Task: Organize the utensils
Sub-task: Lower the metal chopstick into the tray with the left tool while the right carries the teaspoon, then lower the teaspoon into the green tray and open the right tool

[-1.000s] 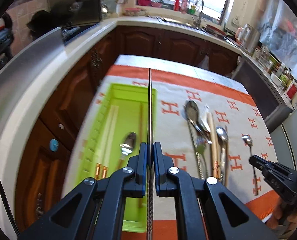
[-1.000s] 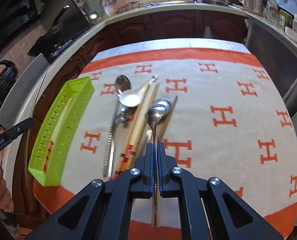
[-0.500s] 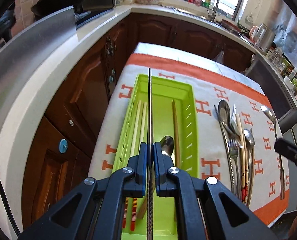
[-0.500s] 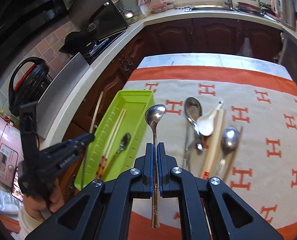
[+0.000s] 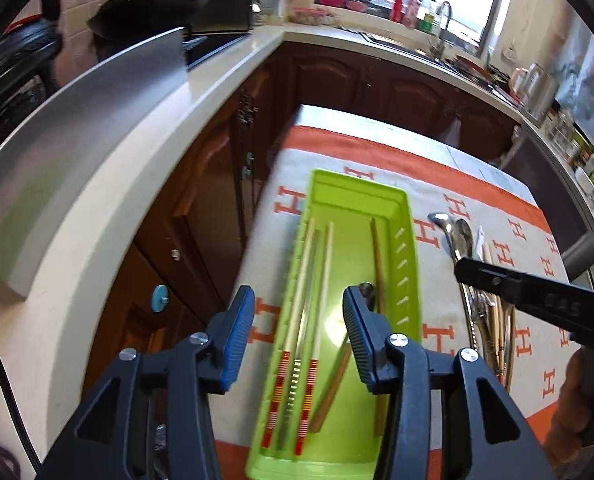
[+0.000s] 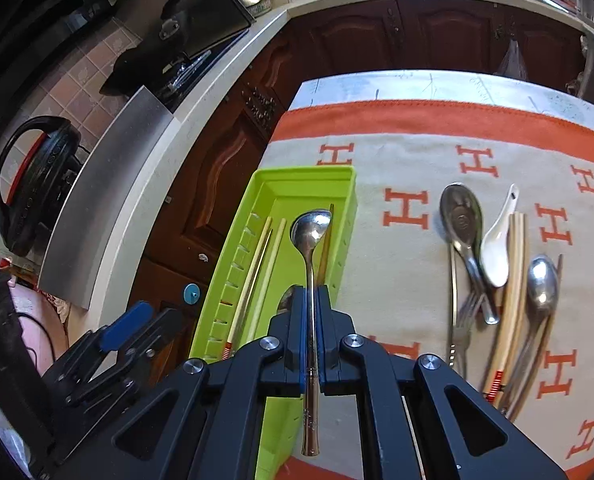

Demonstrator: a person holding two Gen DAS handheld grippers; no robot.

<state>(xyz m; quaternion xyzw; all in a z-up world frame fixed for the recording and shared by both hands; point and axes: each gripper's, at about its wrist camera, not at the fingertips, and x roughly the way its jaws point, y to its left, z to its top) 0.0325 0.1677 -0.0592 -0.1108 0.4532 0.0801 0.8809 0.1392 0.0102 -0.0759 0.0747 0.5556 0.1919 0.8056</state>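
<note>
Two grippers are working over the green tray (image 5: 407, 216): left gripper (image 5: 299, 334) jaws have just been opening, nothing between them, metal chopstick (image 5: 303, 320) lying inside, while right gripper (image 6: 310, 334) is clamping a long spoon (image 6: 311, 232) above it.

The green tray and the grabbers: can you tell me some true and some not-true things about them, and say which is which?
1. The right gripper is shut on a long metal spoon. True.
2. The left gripper is squeezing a chopstick. False: its jaws have just been opening and nothing is pinched between them.
3. The green tray has chopsticks with red-striped ends lying in it. True.
4. The white spoon is inside the tray. False: it lies on the cloth beside the tray, in the pile of utensils.
5. A fork lies in that pile on the cloth. True.
</note>
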